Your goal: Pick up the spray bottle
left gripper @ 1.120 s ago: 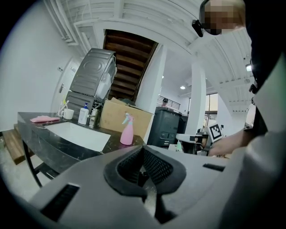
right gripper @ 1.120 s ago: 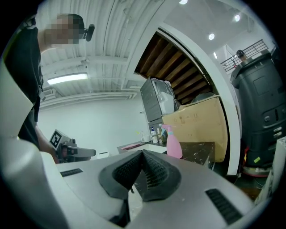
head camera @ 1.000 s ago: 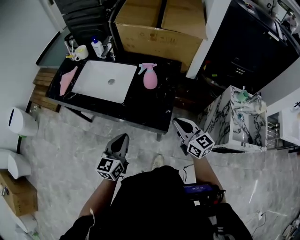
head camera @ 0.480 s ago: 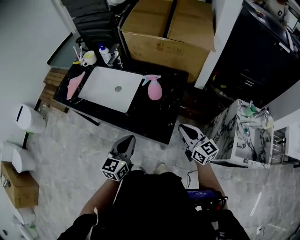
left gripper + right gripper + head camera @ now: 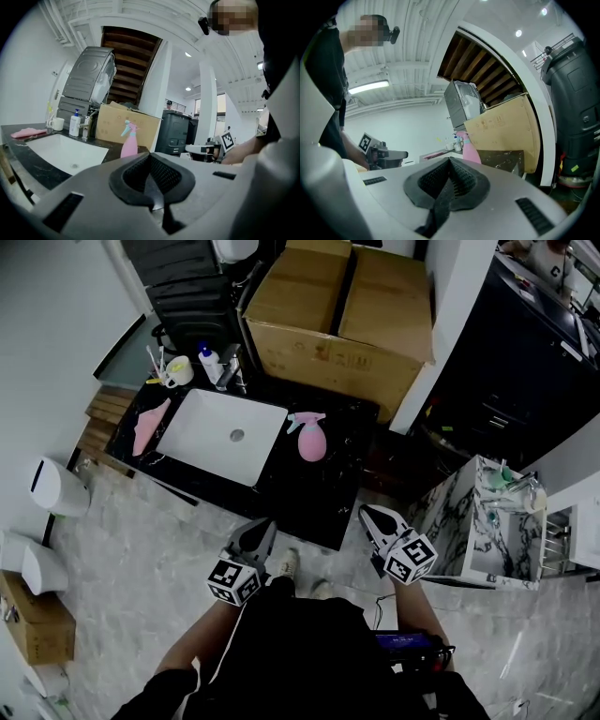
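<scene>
Standing upright on the black surface (image 5: 319,493), just right of the white sink (image 5: 211,442), the spray bottle (image 5: 311,440) has a pink pear-shaped body and a pale blue trigger head. Left gripper (image 5: 259,527) and right gripper (image 5: 368,513) hover near the surface's front edge, well apart from the bottle. Both sets of jaws are pressed together and empty.
</scene>
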`<action>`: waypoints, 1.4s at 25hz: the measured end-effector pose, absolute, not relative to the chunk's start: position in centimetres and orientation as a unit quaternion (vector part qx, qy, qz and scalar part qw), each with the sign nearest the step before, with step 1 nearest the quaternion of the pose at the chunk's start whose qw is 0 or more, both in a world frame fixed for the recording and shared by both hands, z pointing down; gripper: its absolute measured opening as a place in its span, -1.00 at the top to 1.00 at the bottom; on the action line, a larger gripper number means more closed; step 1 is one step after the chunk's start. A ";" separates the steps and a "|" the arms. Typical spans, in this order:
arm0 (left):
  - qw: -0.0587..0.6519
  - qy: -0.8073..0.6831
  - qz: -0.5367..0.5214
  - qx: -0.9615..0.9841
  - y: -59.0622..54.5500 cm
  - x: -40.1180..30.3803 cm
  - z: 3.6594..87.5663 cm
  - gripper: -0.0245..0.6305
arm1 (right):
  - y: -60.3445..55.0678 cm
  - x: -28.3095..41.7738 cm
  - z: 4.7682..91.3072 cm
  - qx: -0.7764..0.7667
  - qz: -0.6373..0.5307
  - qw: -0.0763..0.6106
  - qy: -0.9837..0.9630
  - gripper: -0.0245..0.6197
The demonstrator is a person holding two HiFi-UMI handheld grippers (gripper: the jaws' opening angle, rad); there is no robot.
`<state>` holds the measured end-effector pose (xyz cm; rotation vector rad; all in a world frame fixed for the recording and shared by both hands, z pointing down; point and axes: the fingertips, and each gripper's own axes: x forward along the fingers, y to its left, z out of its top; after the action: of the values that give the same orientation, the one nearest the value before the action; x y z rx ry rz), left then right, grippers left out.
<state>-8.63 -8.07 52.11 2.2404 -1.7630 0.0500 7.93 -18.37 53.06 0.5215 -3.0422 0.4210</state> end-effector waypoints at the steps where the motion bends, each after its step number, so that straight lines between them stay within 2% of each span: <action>1: 0.144 -0.607 0.016 0.782 -8.5 -8.8 52.0 0.90 | -18.6 7.7 53.0 0.172 0.136 0.013 -0.976 0.84; 20: 0.136 -0.514 0.002 0.847 -17.5 -13.6 51.0 0.90 | -23.5 3.3 52.3 0.257 0.133 0.012 -0.957 0.84; 35: 0.132 -0.457 0.004 0.880 -23.6 -15.0 50.3 0.90 | -23.9 3.2 52.2 0.328 0.135 0.018 -0.935 0.84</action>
<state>-15.04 -23.55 50.27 2.5540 -1.3256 0.0103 3.20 -23.87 52.15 1.0173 -2.9038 0.4182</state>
